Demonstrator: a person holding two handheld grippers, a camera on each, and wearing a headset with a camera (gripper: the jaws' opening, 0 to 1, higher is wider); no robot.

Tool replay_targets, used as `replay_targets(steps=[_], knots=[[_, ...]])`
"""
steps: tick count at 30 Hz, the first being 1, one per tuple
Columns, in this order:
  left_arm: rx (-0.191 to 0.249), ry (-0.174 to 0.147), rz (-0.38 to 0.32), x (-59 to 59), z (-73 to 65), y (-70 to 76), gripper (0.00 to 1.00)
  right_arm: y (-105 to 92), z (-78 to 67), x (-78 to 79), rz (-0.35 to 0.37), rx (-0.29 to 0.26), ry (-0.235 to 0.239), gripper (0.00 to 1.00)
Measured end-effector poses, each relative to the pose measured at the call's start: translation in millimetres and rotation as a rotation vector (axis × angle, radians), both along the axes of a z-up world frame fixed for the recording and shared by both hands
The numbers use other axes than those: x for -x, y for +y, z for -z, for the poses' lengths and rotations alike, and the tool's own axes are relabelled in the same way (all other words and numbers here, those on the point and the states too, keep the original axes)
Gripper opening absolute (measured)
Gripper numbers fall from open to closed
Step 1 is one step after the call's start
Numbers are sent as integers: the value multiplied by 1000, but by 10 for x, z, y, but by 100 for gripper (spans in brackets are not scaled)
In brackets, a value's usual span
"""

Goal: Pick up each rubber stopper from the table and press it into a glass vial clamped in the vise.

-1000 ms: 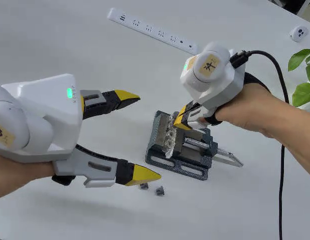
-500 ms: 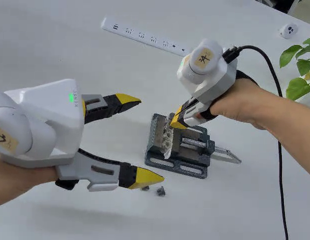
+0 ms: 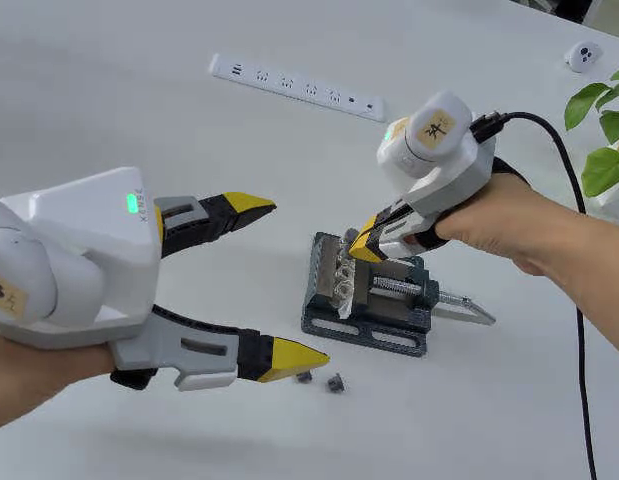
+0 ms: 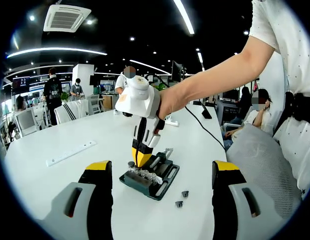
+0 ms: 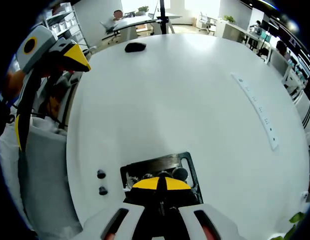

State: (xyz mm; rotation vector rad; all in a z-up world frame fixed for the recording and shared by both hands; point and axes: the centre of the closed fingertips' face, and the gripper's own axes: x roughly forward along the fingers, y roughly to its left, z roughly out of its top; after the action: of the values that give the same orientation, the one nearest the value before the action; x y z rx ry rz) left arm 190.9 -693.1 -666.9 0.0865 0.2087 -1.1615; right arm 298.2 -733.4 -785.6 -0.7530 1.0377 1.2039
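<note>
At the bottom centre of the right gripper view, the closed jaws of the right gripper (image 5: 160, 184) cover the middle of the vise (image 5: 144, 164), hiding whatever lies beneath them. In the head view, the right edge cuts off the plant (image 3: 604, 168). The rubber stoppers (image 3: 335, 382) at lower centre are too small for detail.

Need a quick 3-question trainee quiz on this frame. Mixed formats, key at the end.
1. True or false: the left tongs are shut.
2. How many loose stoppers lie on the table?
3. The tips of the right tongs are over: A) the vise, B) the power strip, C) the plant.

Key:
1. False. The jaws stand wide apart.
2. Two, side by side in front of the vise.
3. A.
</note>
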Motion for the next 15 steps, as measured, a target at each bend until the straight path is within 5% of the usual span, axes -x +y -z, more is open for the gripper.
replay_targets(steps=[15], knots=[[-19,-7,6,24,-28,-32,81,-119,-68,41,28,-23,-29,3]])
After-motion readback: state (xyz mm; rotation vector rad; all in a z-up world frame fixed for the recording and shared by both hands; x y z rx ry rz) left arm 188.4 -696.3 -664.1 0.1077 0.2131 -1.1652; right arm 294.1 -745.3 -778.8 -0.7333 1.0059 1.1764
